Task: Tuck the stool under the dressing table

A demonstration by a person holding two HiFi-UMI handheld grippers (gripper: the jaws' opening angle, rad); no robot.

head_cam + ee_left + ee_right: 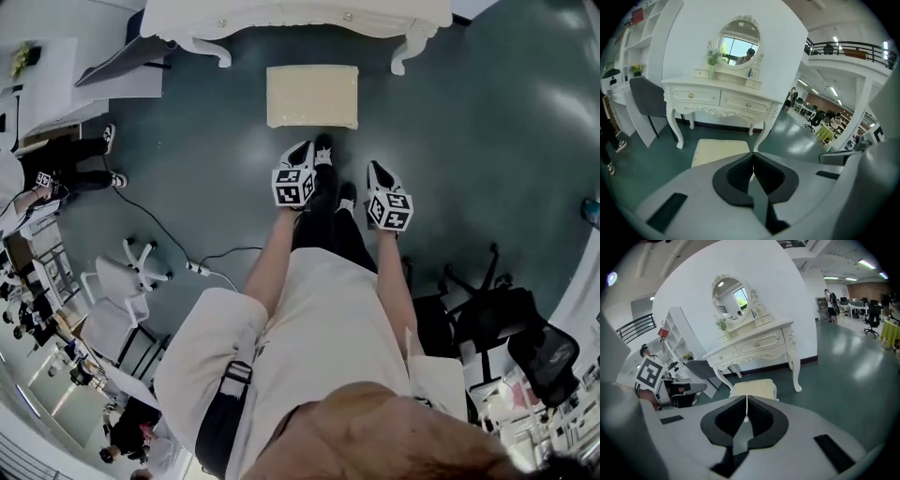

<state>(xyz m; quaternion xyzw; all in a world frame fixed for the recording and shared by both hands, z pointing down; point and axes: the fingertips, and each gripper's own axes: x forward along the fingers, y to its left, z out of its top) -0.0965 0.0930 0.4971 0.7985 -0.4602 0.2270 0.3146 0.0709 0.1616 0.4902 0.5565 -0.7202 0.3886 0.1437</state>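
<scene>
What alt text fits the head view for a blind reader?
Seen from above, a person holds the left gripper and right gripper just short of a cream stool, which stands in front of a white dressing table, not yet under it.

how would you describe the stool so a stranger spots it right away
Find the white carved dressing table with the oval mirror on top. On the dark green floor just in front of it stands the stool: a low, backless, cream rectangular seat, unlike the grey chair beside the table.
</scene>
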